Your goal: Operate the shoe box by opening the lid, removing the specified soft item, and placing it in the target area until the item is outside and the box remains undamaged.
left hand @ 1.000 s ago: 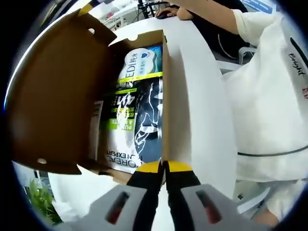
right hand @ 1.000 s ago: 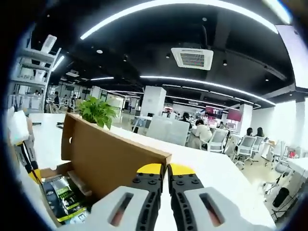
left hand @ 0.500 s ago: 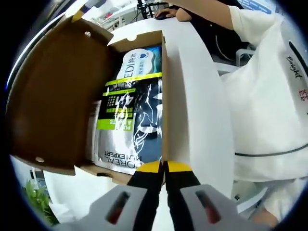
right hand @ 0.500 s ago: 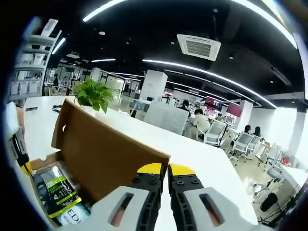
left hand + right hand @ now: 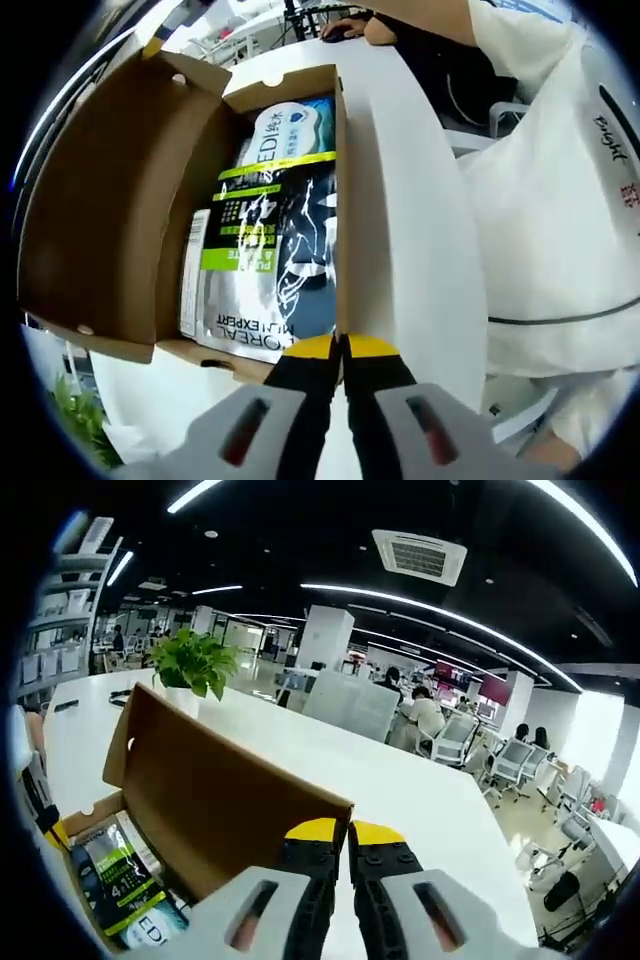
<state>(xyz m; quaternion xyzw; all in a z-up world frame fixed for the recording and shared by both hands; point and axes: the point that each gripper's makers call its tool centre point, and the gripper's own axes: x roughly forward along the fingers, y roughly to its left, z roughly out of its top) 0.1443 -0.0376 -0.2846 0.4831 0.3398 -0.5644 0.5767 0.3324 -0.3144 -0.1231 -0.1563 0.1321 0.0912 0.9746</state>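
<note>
On the table (image 5: 420, 200), the box (image 5: 340, 150) lid (image 5: 110, 200) has swung wider since a sec ago — we see the pouch (image 5: 275, 240) inside, both grippers, L (image 5: 340, 347) & R (image 5: 333, 832), closed empty — grab's next.

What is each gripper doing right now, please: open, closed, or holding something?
Left gripper: shut, pinching the shoe box wall edge.
Right gripper: shut on the box lid edge.
</note>
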